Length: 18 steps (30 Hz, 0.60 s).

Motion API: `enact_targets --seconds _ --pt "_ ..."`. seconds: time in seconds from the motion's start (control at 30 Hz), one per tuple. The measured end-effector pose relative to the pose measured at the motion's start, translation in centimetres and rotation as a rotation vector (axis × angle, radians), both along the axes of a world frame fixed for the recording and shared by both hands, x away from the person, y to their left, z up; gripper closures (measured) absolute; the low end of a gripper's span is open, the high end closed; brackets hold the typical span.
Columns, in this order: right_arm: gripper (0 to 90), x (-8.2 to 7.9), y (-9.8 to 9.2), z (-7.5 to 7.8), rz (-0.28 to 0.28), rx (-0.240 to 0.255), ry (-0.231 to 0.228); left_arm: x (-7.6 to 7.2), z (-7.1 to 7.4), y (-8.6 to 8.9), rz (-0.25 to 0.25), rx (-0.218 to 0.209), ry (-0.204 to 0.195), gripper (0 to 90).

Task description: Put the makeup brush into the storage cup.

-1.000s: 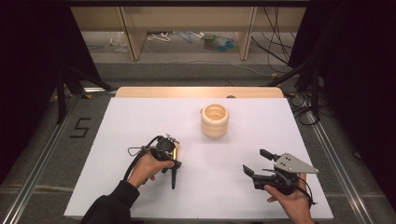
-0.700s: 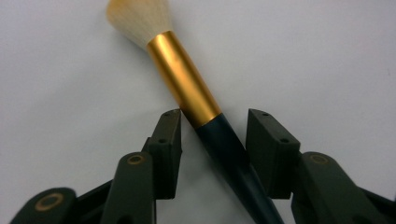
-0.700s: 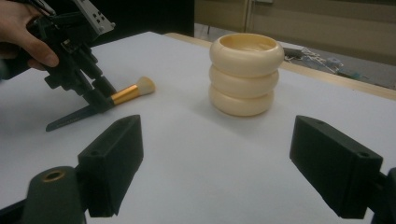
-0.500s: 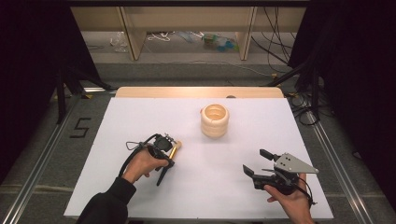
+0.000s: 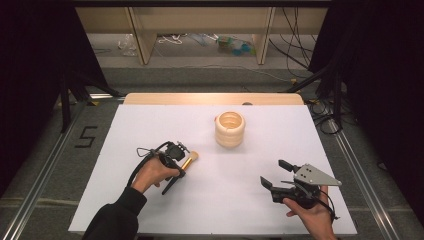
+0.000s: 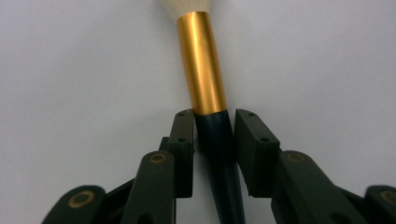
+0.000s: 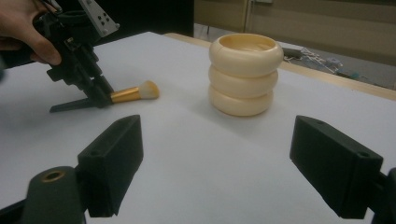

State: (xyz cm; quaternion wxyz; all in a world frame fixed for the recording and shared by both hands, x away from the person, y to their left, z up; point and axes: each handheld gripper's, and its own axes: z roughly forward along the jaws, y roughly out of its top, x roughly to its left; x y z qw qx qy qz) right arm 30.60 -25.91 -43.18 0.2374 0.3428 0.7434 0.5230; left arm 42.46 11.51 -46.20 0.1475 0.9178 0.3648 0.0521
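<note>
1. Swung since a second before: brush [image 5: 181,170] in the left hand-held gripper [image 5: 176,161], handle then pointing nearly straight toward the person, now slanted with its pale bristle tip toward the holder.
2. Left hand-held gripper's jaws closed to a narrow gap on the brush's dark handle [image 6: 219,154], just below the gold ferrule [image 6: 201,65]; left jaw against it, full contact on the right jaw hard to tell.
3. Unmoved over the same second: right hand-held gripper [image 5: 278,173], jaws spread wide, gripping nothing, low at the counter [image 5: 150,125] near its front right.
4. Brush low over the white counter, left of centre.
5. One cream ribbed holder [image 5: 230,129], upright near mid-counter, open-topped; interior not clearly seen.
6. Counted: one brush, one holder, two hand-held grippers.
</note>
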Motion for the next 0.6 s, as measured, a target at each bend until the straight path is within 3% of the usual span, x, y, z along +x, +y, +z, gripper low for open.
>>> enact_targets --seconds 0.2,0.3,0.33,0.5,0.6 --pt "18.3 0.06 -0.01 -0.03 0.003 -0.004 -0.006 0.27 0.08 -0.26 -0.011 0.022 0.011 69.1" --pt "18.3 0.01 0.00 0.00 0.001 0.002 0.002 0.34 0.06 -0.16 -0.001 0.010 0.021 69.8" --pt "18.3 0.09 -0.02 -0.02 0.003 -0.003 -0.011 0.37 0.08 -0.14 -0.003 0.012 0.021 70.1" --pt "18.4 0.16 -0.03 -0.16 0.013 0.023 0.015 0.43 0.03 -0.04 -0.032 0.006 0.013 71.9" --pt "18.4 0.19 -0.21 -0.14 -0.001 0.010 0.012 0.53 0.02 0.04 -0.039 0.006 0.013 74.1"
